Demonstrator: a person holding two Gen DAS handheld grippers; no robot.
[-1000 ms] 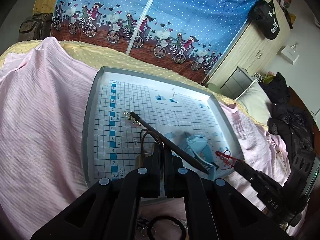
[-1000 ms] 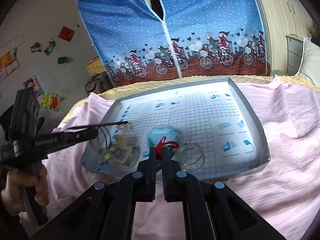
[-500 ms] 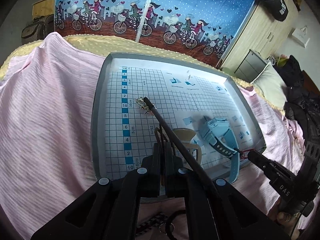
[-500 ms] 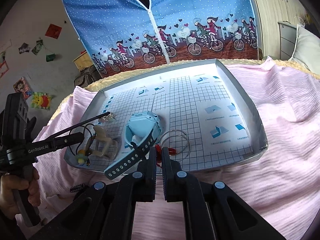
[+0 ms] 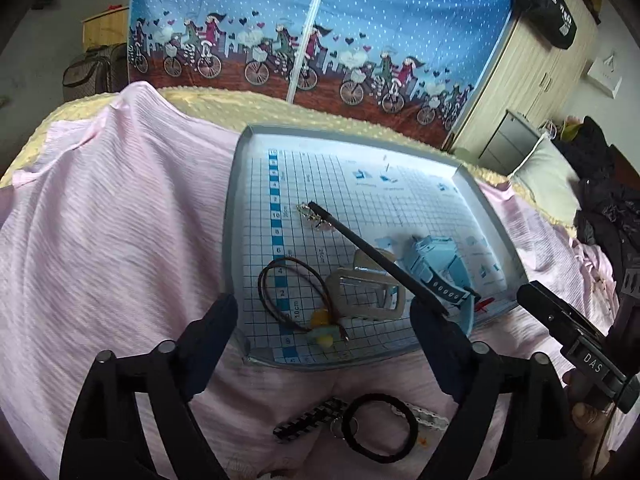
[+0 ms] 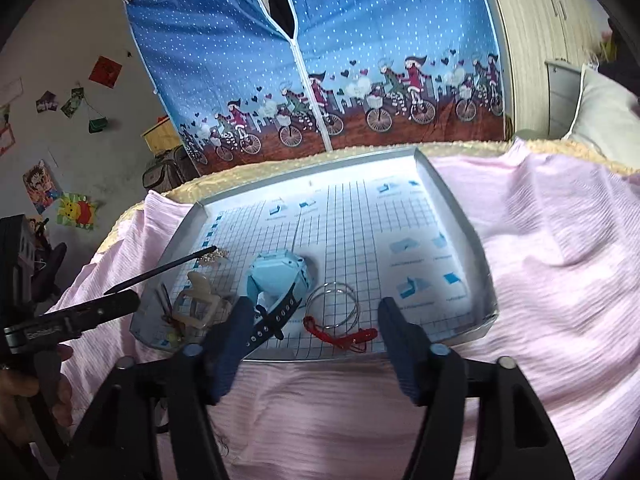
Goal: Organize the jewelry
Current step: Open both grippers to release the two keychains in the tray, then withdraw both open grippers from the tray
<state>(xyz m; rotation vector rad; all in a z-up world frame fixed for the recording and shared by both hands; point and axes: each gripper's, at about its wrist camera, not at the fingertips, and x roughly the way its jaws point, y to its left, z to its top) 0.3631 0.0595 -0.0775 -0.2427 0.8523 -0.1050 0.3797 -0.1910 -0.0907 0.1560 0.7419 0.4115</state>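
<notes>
Now that both grippers have sprung wide open and hold nothing, the brown cord necklace point(image 5: 294, 294) and red string bracelet point(image 6: 340, 334) lie released near the front edge of the grid-lined tray point(image 5: 234, 216), beside a light-blue watch point(image 6: 280, 280); left gripper point(image 5: 332, 324), right gripper point(image 6: 314, 334).

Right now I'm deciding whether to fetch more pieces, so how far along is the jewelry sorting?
Done: the tray already holds a cord necklace, beige hair claw, blue watch, wire bangle and red string.
In hand: nothing; the left tool and right tool are both open.
Left: a black hair tie and checkered clip lie on the pink sheet.
</notes>
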